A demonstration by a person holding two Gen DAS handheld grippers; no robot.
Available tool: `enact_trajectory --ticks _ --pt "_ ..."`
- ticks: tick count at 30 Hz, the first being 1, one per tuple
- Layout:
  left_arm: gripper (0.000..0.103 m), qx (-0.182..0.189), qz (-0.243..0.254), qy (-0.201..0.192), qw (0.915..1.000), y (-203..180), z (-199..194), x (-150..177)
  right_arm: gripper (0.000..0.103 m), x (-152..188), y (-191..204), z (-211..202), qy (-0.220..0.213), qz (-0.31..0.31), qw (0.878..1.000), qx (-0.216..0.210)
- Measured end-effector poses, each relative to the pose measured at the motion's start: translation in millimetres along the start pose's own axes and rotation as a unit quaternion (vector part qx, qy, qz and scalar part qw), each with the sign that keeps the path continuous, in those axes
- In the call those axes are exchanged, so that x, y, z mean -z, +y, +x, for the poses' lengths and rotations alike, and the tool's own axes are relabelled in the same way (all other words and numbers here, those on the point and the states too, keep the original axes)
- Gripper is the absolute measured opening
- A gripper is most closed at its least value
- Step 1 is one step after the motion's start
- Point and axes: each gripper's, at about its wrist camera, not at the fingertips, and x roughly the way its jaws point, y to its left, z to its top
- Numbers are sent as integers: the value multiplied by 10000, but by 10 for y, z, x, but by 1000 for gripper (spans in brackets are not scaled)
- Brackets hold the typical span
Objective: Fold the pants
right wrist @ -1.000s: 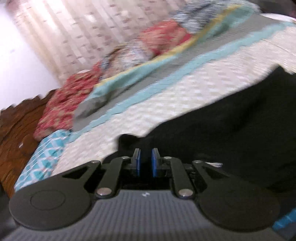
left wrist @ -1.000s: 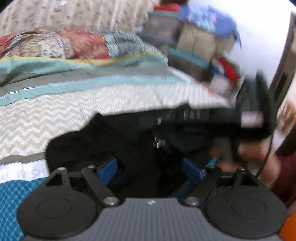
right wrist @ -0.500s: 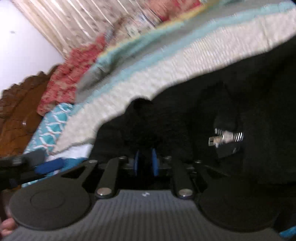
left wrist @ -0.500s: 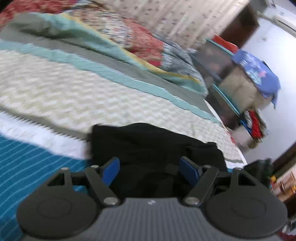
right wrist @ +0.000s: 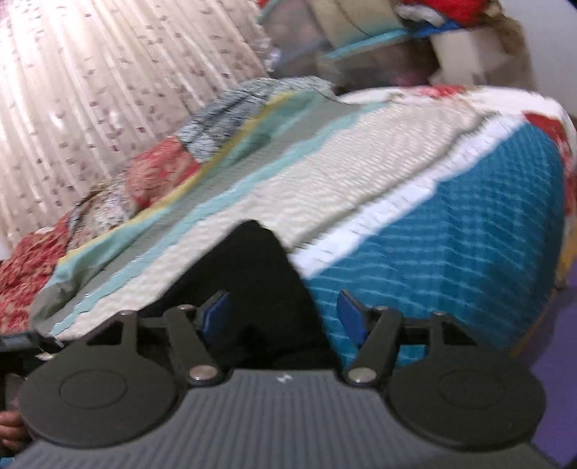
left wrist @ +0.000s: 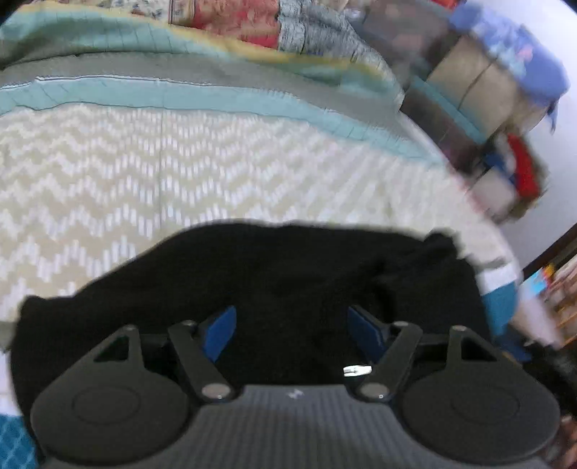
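Observation:
The black pants (left wrist: 274, 281) lie bunched on the bed's patterned quilt (left wrist: 144, 169). My left gripper (left wrist: 290, 330) is open just above them, its blue pads apart, with a metal zipper pull (left wrist: 357, 370) by the right finger. In the right wrist view a corner of the pants (right wrist: 252, 274) lies between the blue pads of my right gripper (right wrist: 283, 319), which is open and holds nothing. The quilt (right wrist: 360, 173) spreads beyond it.
Floral pillows (left wrist: 238, 18) line the far side of the bed. Stacked boxes and clothes (left wrist: 487, 108) stand off the bed's right end. A curtain (right wrist: 90, 90) hangs behind the bed. The bed's corner (right wrist: 533, 151) drops off at right.
My right gripper has opened and let go of the pants, which now lie on the quilt. Both grippers have swung, and the left stays open above the pants.

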Motion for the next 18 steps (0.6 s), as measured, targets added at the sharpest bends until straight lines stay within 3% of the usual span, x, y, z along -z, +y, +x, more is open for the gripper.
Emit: enact_trajectory --ticks 2,5,7,9,13,16,18 --pt "69 -227 379 -11 9990 -124 59 20 70 27 -92 111 171 152 9997 2" --pt "69 -407 427 122 9982 -259 -15 -36 65 114 -11 128 370 204 9988 -233" --pt "69 -35 84 98 9999 -289 -179 -132 33 138 89 145 542 43 9982 -235" --pt "71 381 -189 -198 9989 -358 -413 -241 21 107 153 105 573 -166 9980 -197" --pt "89 906 -12 -440 9949 -741 -682 -465 20 28 459 -137 320 -416 9963 -685" --pt "94 1029 342 -149 9940 -1079 -579 -568 19 14 826 -271 196 -891 9889 -1170" --pt "99 911 667 90 9936 -1303 -449 -572 19 58 1083 -290 202 -1252 9834 -1299"
